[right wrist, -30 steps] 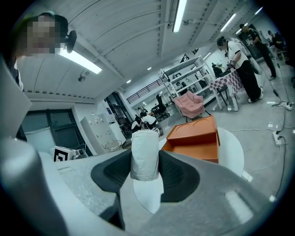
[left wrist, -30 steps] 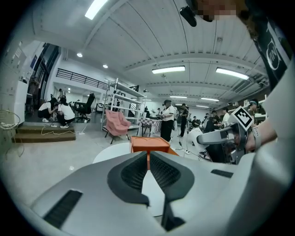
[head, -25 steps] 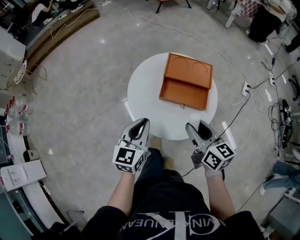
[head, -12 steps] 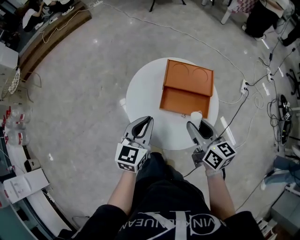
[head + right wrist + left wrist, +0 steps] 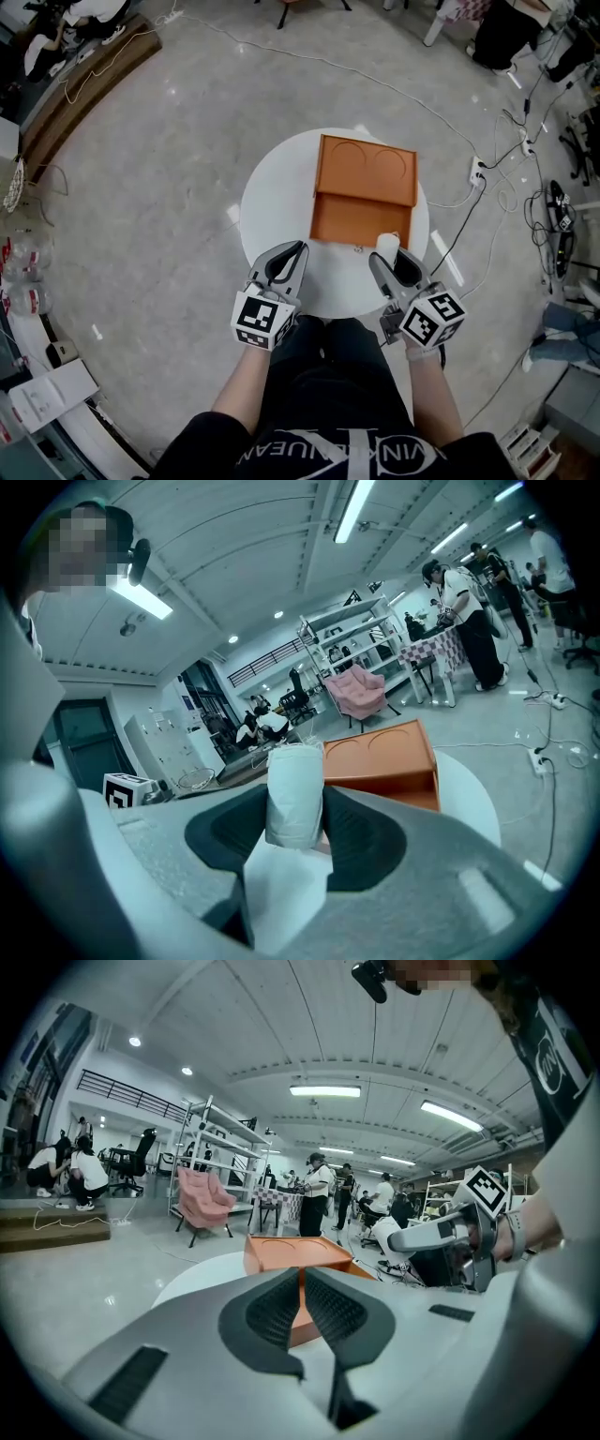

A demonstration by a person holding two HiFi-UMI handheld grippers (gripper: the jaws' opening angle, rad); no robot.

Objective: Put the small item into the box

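- Overhead, faces a round white table (image 5: 272, 202) on a grey floor, black sleeves and both forearms reaching toward its near edge.
- Grips a small white item (image 5: 294, 794) in the right gripper (image 5: 392, 261), jaws clenched on its sides, the piece standing upright between the dark pads with its top poking above them.
- Holds that item just in front of the near right corner of the orange box (image 5: 361, 217), over the table's near side and outside the tray.
- Shows the box lying open on the table: flat lid with two round recesses at the far side, shallow tray at the near side, nothing visible inside it.
- Carries the left gripper (image 5: 295, 249) with jaws clenched on nothing, ribbed pads pressed together, at the table's near left edge and apart from the box.
- Points both grippers roughly toward the box, the marker cubes (image 5: 260, 319) riding at their rear ends, close to the body.
- Stands beside a white power strip (image 5: 480, 173) and loose cables trailing across the floor to the table's right.
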